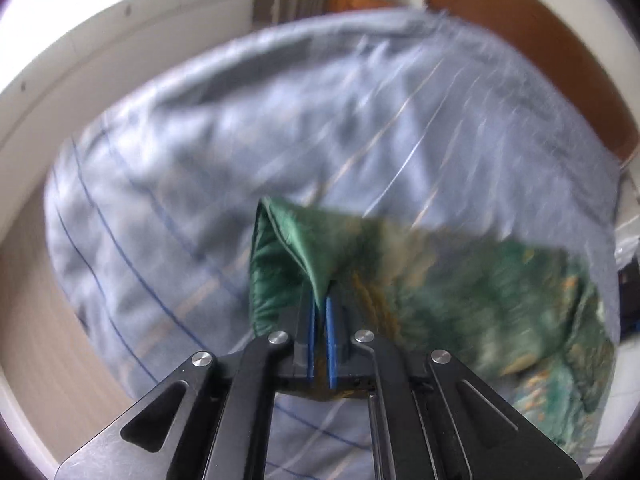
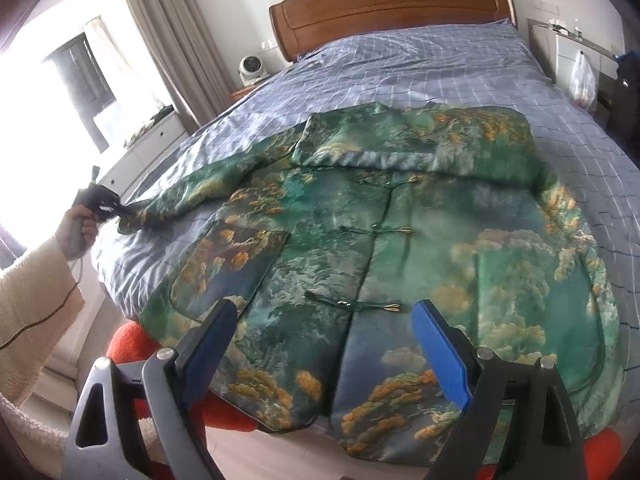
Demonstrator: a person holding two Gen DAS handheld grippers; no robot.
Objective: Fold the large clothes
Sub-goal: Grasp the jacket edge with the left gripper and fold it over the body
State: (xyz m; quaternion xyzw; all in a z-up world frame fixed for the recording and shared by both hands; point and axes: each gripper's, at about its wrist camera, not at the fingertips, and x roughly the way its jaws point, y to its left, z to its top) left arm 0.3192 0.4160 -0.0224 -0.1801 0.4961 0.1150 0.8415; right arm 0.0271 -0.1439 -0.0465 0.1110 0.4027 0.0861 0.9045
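Note:
A green jacket (image 2: 400, 248) printed with golden trees lies front up on the bed, buttoned with frog clasps. One sleeve (image 2: 380, 148) is folded across its chest. The other sleeve (image 2: 192, 192) stretches out to the left, where my left gripper (image 2: 116, 210) is shut on its cuff. In the left wrist view the cuff (image 1: 288, 256) sits pinched between the blue pads of the left gripper (image 1: 320, 304), and the picture is blurred. My right gripper (image 2: 325, 308) hangs open over the jacket's hem near the foot of the bed, with nothing between its fingers.
The bed carries a blue checked sheet (image 2: 420, 68) and a wooden headboard (image 2: 384, 4). A white fan (image 2: 252, 66) stands beside it by the curtained window. A plastic bag (image 2: 582, 80) hangs at the right. A person's cream sleeve (image 2: 28, 292) and something red-orange (image 2: 132, 344) are at the bed's foot.

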